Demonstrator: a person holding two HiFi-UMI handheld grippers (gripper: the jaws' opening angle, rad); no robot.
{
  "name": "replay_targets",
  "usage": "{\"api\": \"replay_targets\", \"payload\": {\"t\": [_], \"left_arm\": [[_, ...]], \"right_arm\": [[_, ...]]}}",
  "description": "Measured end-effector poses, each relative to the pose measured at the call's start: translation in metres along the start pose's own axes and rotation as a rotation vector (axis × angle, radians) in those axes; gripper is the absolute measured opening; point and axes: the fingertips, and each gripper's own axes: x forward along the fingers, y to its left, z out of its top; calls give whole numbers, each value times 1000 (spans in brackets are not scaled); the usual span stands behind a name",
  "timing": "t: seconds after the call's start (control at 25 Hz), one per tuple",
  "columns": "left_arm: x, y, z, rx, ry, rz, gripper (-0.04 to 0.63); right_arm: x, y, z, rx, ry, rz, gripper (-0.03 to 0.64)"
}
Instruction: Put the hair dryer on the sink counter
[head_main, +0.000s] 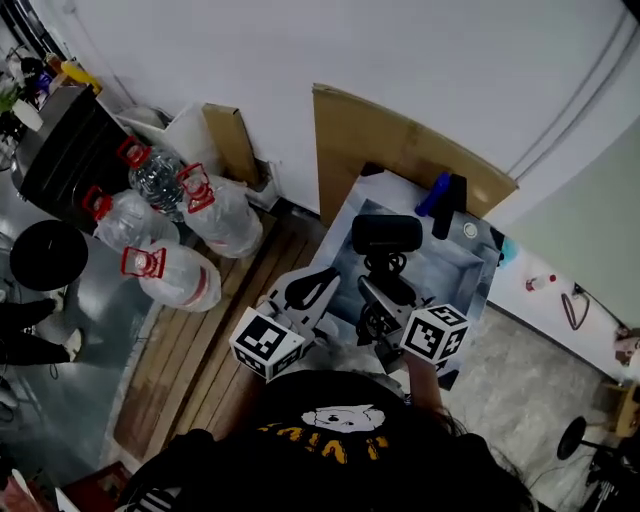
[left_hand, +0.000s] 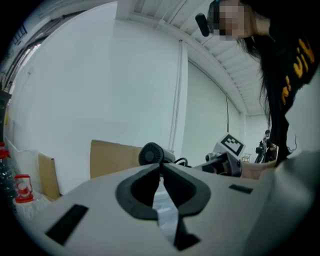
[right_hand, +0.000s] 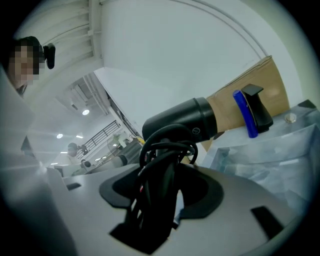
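**Inspection: hair dryer in the right claw at the wrapped sink unit**

Surface and room: A grey steel sink counter (head_main: 478, 292), covered in clear plastic film, stands against a plain white wall (head_main: 350, 50). A blue-and-black tap fitting (head_main: 445, 200) sits at its back edge. A brown cardboard sheet (head_main: 370, 135) leans on the wall directly behind the unit. To the left of the counter the floor is brown wooden planking (head_main: 200, 360). Several large clear plastic water bottles with red handles (head_main: 170, 275) are grouped there, with a round black stool (head_main: 48, 255) beyond them. The far side of the unit meets pale speckled flooring.

Right claw: The right gripper (head_main: 385, 290) is pinching the handle of the black hair dryer (head_main: 385, 235). The dryer's black cord is coiled round that handle and sits between the jaws. The barrel projects above the jaws, level, toward the tap. In the head view the dryer lies over the sink basin, carried in the claw. Whether it touches the counter cannot be told.

Left claw: The left gripper (head_main: 320, 285) is just beside the right one. Its jaws are pressed together at the tips with nothing between them.
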Motion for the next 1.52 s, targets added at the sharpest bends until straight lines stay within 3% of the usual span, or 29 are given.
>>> {"api": "replay_targets", "payload": {"t": [0.32, 0.88, 1.24, 1.52], "left_arm": [[7, 46, -3, 2, 17, -103, 29], [33, 68, -11, -22, 64, -187, 29], [42, 85, -25, -34, 111, -182, 29], [45, 99, -36, -52, 141, -171, 29]], "right_arm": [[50, -34, 13, -13, 9, -120, 219], [108, -138, 46, -110, 166, -280, 219], [143, -203, 49, -101, 289, -351, 219], [164, -241, 54, -23, 276, -390, 219]]}}
